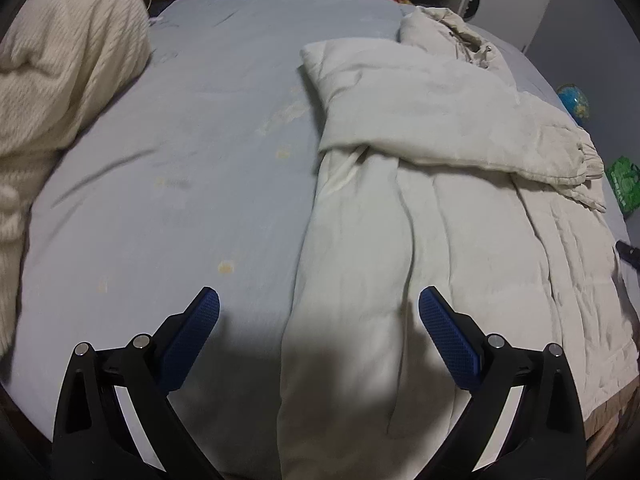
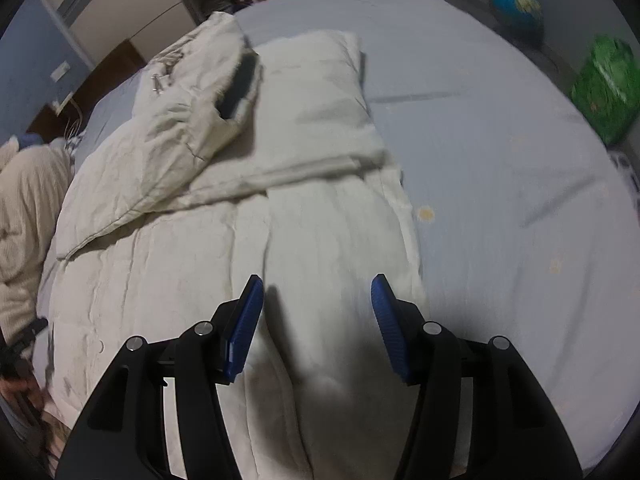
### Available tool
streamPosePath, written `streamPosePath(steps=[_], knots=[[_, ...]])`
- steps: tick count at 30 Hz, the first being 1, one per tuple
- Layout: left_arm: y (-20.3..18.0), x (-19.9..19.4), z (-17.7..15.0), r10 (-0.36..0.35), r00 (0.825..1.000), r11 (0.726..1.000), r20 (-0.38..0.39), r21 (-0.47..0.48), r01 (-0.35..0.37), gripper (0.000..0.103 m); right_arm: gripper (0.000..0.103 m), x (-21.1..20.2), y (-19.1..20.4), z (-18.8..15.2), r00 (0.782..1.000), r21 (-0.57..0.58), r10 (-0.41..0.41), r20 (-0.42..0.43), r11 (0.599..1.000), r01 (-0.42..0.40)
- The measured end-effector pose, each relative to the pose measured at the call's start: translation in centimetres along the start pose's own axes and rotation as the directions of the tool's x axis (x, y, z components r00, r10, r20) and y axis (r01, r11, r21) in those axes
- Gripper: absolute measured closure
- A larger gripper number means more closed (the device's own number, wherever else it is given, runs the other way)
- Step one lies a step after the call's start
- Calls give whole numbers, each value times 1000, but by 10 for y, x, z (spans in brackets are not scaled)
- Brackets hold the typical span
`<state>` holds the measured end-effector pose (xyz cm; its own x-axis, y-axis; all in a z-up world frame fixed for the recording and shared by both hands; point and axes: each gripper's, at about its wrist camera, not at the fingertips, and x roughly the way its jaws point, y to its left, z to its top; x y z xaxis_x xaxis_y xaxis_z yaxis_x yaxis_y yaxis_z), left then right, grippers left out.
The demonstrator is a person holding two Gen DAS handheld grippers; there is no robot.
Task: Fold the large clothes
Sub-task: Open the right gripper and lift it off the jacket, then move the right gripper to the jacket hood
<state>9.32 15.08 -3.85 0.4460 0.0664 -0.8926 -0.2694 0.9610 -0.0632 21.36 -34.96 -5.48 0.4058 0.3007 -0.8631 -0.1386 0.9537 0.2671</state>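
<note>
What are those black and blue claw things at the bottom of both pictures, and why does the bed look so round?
Those claws are grabbing tools that a person holds, one in each hand. Each tool carries a small camera looking forward along its two blue fingers, and its wide lens bends the picture, so the bed looks round. One picture comes from the left tool, the other from the right tool. Both are open and hold nothing. On the light blue bedsheet lies a big cream puffy coat, with one sleeve folded across it. A woolly cream knit is piled at the left. Off the bed there is a globe.
</note>
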Motion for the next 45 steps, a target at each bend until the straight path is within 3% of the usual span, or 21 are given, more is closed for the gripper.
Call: streamPosePath(steps=[4, 10, 15, 21, 26, 32, 39, 43, 45], knots=[[-10, 5, 31, -32, 999, 999, 20, 14, 32, 7, 46, -7, 9, 31, 1000, -54, -7, 25, 999, 8], [-35, 21, 102, -99, 993, 995, 71, 24, 98, 7, 40, -1, 19, 98, 998, -79, 21, 56, 997, -16], [-52, 50, 167, -140, 985, 990, 97, -4, 141, 7, 40, 21, 29, 163, 996, -70, 58, 62, 996, -53], [-55, 99, 214, -125, 990, 992, 63, -23, 126, 7, 35, 62, 50, 240, 989, -54, 142, 42, 989, -140], [-44, 138, 218, -107, 994, 993, 32, -54, 109, 6, 32, 114, 66, 299, 977, -21, 214, -2, 977, -214], [-29, 152, 199, -126, 982, 988, 139, -69, 137, 6, 32, 176, 73, 352, 951, 90, 309, -25, 948, -305], [-25, 152, 183, -143, 963, 984, 228, -76, 164, 6, 29, 239, 93, 396, 897, 178, 442, -21, 884, -431], [-19, 153, 178, -159, 955, 979, 250, -82, 185, 5, 29, 266, 118, 416, 891, 145, 453, -43, 885, -443], [-20, 155, 178, -154, 955, 980, 254, -80, 180, 5, 29, 275, 128, 424, 898, 122, 437, -43, 895, -430]])
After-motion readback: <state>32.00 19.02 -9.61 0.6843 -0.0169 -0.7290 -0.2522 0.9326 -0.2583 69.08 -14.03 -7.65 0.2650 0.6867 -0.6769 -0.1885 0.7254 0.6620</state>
